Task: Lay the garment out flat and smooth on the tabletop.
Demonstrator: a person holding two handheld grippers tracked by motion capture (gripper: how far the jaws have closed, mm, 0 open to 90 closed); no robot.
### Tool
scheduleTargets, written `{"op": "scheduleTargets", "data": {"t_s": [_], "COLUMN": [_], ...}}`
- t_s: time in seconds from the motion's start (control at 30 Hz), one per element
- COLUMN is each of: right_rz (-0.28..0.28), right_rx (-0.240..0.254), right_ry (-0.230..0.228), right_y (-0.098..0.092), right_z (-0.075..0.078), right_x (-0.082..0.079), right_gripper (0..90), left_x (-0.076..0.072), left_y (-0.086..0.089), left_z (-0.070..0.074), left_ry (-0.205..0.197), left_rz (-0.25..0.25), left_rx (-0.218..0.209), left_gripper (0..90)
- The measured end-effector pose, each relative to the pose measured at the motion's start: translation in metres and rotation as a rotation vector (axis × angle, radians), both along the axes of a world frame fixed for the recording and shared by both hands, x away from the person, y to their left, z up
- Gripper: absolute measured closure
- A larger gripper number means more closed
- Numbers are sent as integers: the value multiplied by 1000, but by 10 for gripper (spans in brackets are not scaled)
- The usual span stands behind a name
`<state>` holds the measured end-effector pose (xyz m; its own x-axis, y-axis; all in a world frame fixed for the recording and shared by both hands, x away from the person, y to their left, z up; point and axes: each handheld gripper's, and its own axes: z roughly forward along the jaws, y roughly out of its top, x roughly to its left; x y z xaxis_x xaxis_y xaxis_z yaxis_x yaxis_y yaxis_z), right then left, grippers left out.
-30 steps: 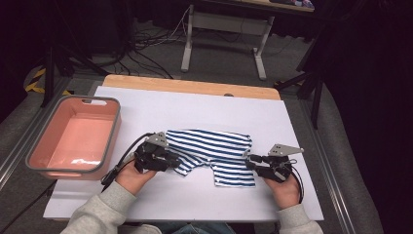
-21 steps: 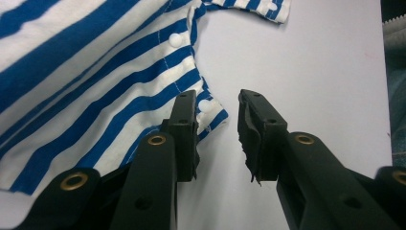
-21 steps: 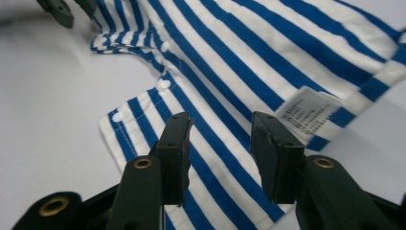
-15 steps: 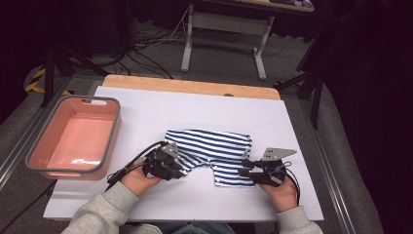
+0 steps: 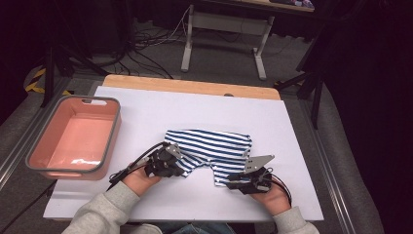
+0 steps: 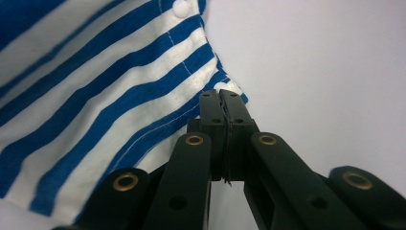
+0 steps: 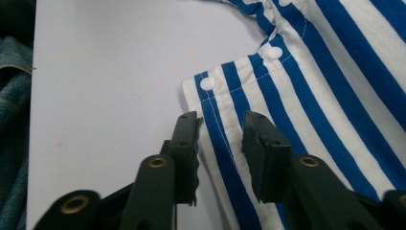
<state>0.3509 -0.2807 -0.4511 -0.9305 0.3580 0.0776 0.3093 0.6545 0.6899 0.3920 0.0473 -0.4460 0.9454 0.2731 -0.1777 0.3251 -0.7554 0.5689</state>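
On the white table (image 5: 146, 105), middle: striped shorts (image 5: 214, 148) lying flat | left gripper (image 6: 220, 98): jaws just pressed together, pinching a leg hem corner | right gripper (image 7: 220, 125): jaws closing, astride the other leg's edge, not yet pressing | pink bin (image 5: 48, 168) well to the left

Striped garment (image 5: 214, 153) flat at mid-table on the white board (image 5: 146, 112); tub (image 5: 73, 139) well to its left, at the board's edge. Left gripper (image 5: 170, 163) at the garment's near-left corner, right gripper (image 5: 234, 181) at its near-right hem.
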Motion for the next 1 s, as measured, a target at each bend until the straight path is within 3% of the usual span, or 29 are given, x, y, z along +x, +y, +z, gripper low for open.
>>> {"op": "scheduleTargets", "data": {"t_s": [0.1,0.17,0.27,0.43,0.5,0.53,0.6,0.67,0.77,0.8,0.83,0.87,0.93,0.97,1.0], "right_rz": [-1,3,16,45,80,80,99,129,165,176,176,196,200,187,187], "right_rx": [-22,-29,-40,-24,-22,-22,-17,-20,-18,-21,-21,-13,-14,-5,-5], "right_ry": [-24,-29,-36,-7,5,5,20,47,84,92,92,123,138,124,124], "right_y": [2,3,4,1,0,0,0,-1,-2,-2,-2,-3,-3,-4,-4], "right_z": [1,2,3,10,18,18,20,23,23,23,23,22,22,22,22], "right_x": [0,-1,-3,-8,-17,-17,-24,-33,-38,-39,-39,-37,-36,-35,-35], "right_gripper": [880,889,897,899,898,898,898,897,896,896,896,892,890,808,808], "left_x": [-4,-6,-7,-14,-26,-26,-33,-41,-46,-48,-48,-48,-47,-46,-43], "left_y": [-2,-3,-4,-6,-8,-8,-8,-5,-4,-6,-6,-7,-7,-6,-3], "left_z": [2,4,5,8,12,12,14,15,14,12,12,11,12,12,13], "left_ry": [41,49,48,81,86,86,84,116,132,146,146,163,160,153,153], "left_rz": [-44,-54,-68,-100,-147,-147,-158,-181,-202,-244,-244,-274,-280,-264,-242], "left_rx": [-28,-27,-21,-24,-20,-20,-31,-37,-40,-43,-43,-49,-57,-70,-83], "left_gripper": [894,894,894,894,893,893,893,892,890,889,888,885,884,794,794]}}
